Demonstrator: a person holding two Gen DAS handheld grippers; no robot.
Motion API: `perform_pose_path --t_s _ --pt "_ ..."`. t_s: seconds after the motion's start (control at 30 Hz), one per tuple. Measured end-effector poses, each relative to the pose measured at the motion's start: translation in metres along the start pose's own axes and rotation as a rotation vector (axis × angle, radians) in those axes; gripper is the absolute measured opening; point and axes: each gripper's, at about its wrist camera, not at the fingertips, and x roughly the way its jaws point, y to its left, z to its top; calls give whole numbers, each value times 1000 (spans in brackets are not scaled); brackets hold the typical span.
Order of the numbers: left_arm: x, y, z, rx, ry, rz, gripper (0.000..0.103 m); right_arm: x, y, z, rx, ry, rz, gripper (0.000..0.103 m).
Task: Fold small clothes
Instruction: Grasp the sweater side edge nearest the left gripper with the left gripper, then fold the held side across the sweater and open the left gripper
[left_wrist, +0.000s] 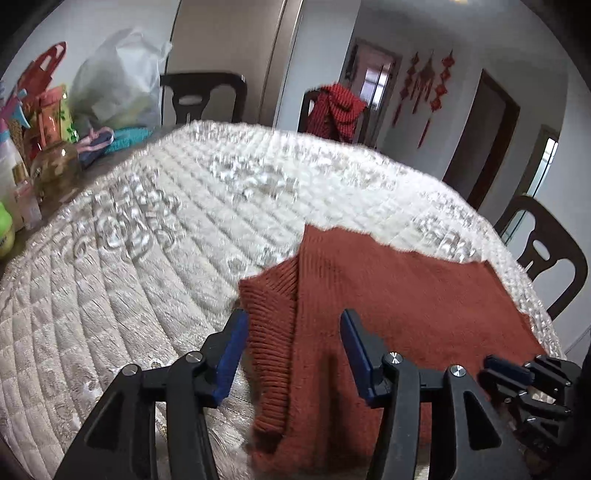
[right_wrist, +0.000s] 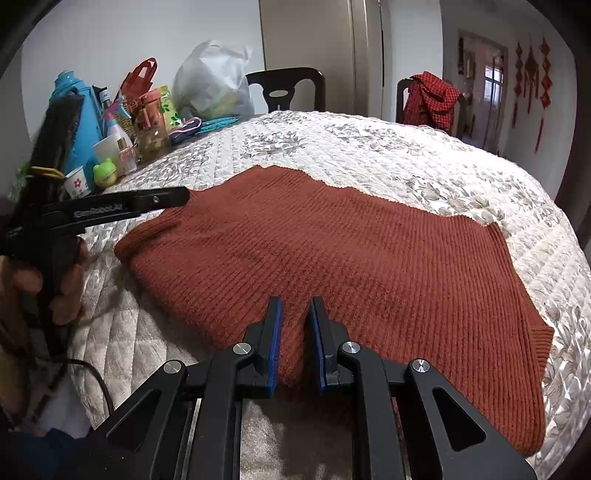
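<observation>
A rust-red knitted sweater (right_wrist: 332, 243) lies spread on the quilted white table cover (right_wrist: 332, 147). It also shows in the left wrist view (left_wrist: 399, 295), with a ribbed sleeve (left_wrist: 271, 332) folded over its left side. My left gripper (left_wrist: 295, 350) is open, its blue pads on either side of the ribbed sleeve and the sweater's left edge. My right gripper (right_wrist: 296, 339) is nearly shut, pinching a fold of the sweater's near edge between its blue pads. The left gripper's body (right_wrist: 110, 210) shows at the left of the right wrist view, held in a hand.
Bottles, cups, a blue flask (right_wrist: 79, 110) and a white plastic bag (right_wrist: 214, 81) crowd the table's far left. Small folded clothes (left_wrist: 110, 142) lie beside them. Dark chairs (left_wrist: 203, 96) stand around the table; one carries a red garment (right_wrist: 430, 98).
</observation>
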Motion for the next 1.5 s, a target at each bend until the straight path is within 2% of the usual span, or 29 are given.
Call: perform_pose_path --t_s 0.07,0.17,0.3,0.53,0.77,0.8,0.87,1.03,1.5 --pt "11 4 -1 -27 52 13 55 0 -1 -1 7 -1 7 16" --pt "10 4 -4 -53 48 -7 56 0 -1 -1 7 -2 8 16" --pt "6 2 -12 -64 50 -72 57 -1 -1 -1 8 -3 9 16" --pt "-4 11 -23 -166 56 -205 57 -1 -1 -1 10 -4 11 16" --pt "4 1 -14 -124 61 -203 57 -2 -2 -1 18 -4 21 16" --pt "3 -2 -14 -113 60 -197 56 -2 -3 -1 21 -5 24 16" --pt "1 -8 -13 -84 49 -172 42 -2 -4 -1 27 -5 31 16" --pt "-2 -11 -12 -53 35 -139 23 -1 -5 -1 30 -5 36 16" --pt "-17 -20 -2 -20 4 -174 19 -2 -4 -2 22 -4 25 16"
